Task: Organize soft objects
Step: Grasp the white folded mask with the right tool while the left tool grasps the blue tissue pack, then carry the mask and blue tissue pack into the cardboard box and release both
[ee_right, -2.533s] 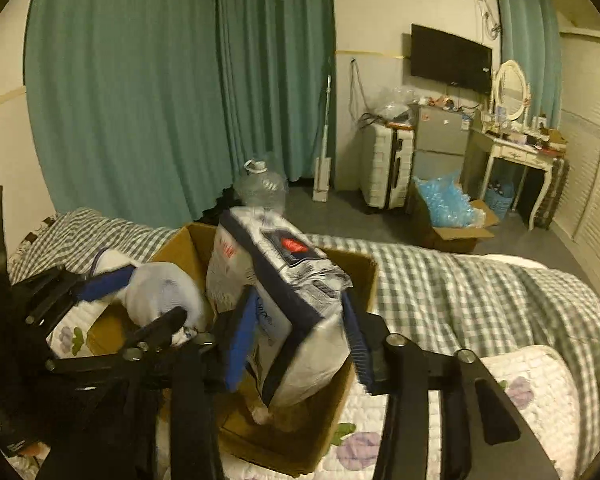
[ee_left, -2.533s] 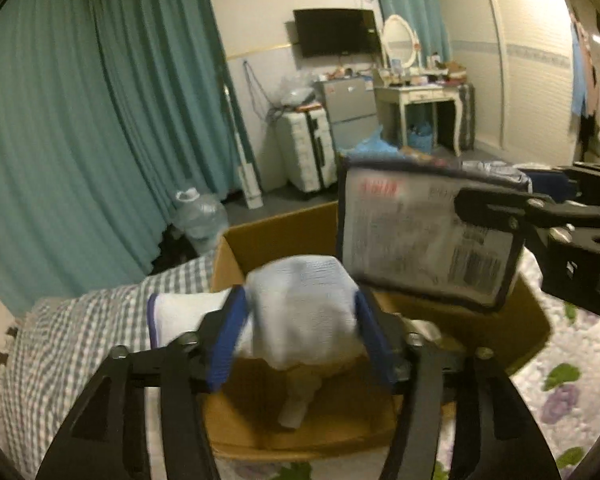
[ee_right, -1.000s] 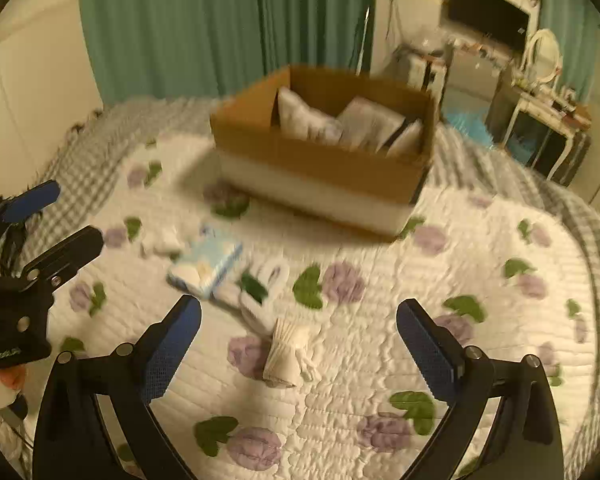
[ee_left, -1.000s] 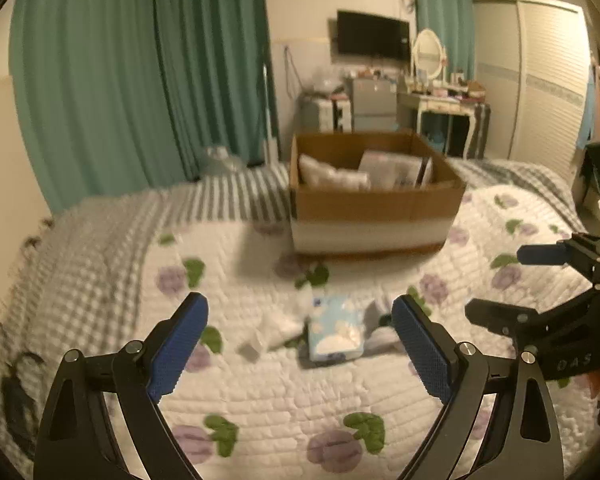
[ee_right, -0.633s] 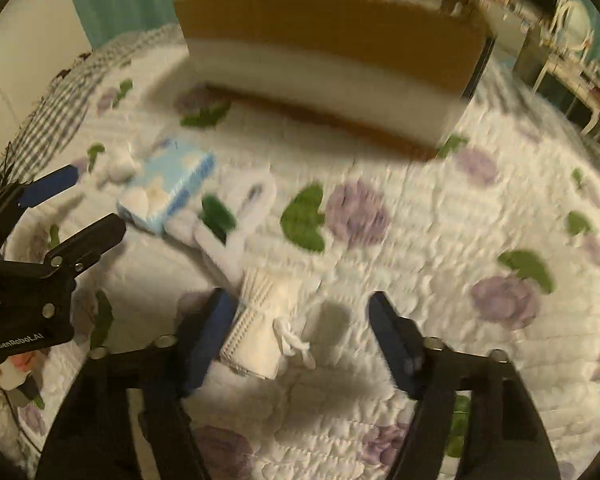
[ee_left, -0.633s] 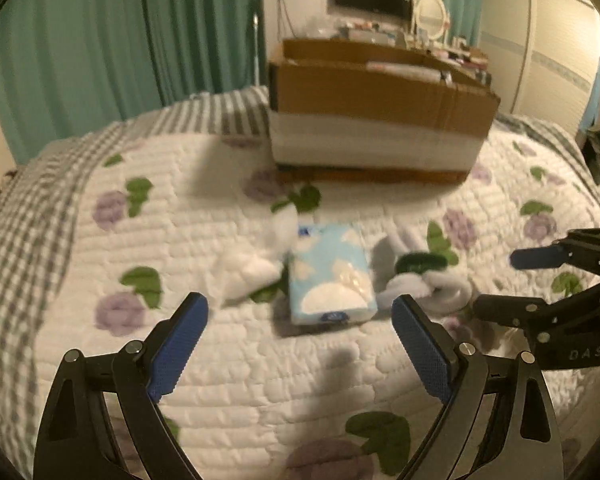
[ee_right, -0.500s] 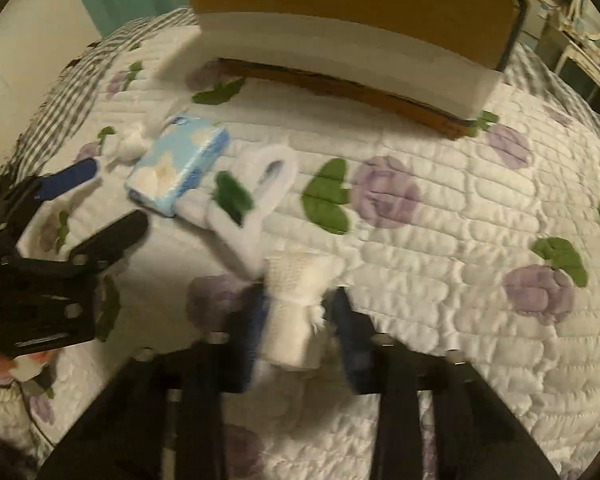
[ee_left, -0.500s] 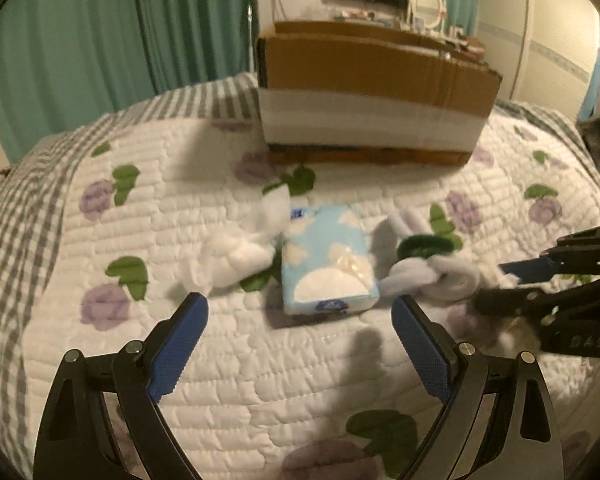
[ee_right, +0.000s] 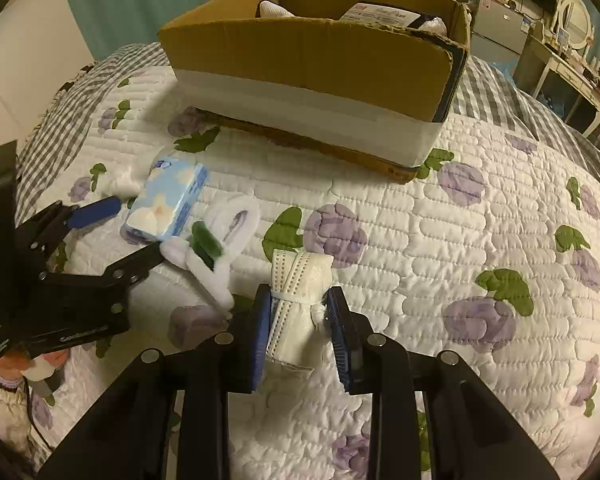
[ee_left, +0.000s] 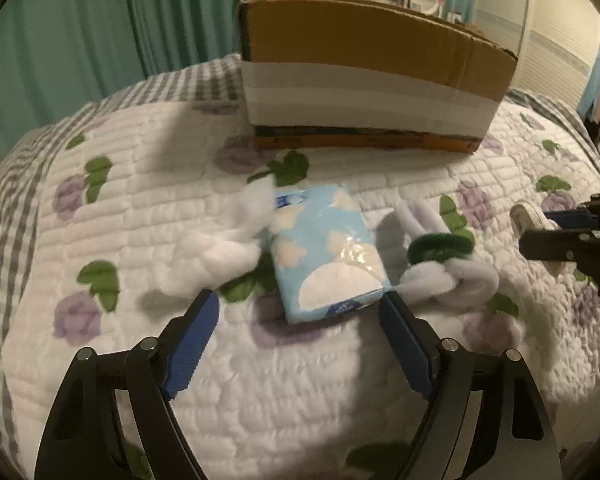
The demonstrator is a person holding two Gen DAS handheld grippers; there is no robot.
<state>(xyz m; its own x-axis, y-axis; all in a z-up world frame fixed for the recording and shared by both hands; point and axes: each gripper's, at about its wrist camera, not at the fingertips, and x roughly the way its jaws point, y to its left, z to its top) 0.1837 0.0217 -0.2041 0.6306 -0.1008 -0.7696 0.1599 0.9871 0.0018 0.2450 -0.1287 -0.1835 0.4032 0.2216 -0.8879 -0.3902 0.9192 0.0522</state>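
Observation:
A light blue tissue pack [ee_left: 326, 250] lies on the quilt, just ahead of my open left gripper [ee_left: 300, 330], its near end between the fingertips. White stuffing [ee_left: 224, 248] lies left of it, a white knotted rope with a green band [ee_left: 440, 258] right of it. My right gripper [ee_right: 300, 320] is shut on a white rolled cloth bundle [ee_right: 298, 304] resting on the quilt. In the right wrist view the tissue pack [ee_right: 166, 202] and the rope [ee_right: 216, 244] lie to the left. The cardboard box [ee_right: 320, 56] stands behind, with soft packs inside.
The bed has a white quilt [ee_left: 140, 200] with purple flowers and a grey checked blanket [ee_right: 72, 108] at the left. Teal curtains [ee_left: 100, 40] hang behind. A dressing table [ee_right: 572, 60] stands at the far right.
Both grippers came down from the box to the quilt. My right gripper closed on the white cloth bundle. My left gripper moved up to the tissue pack, still open.

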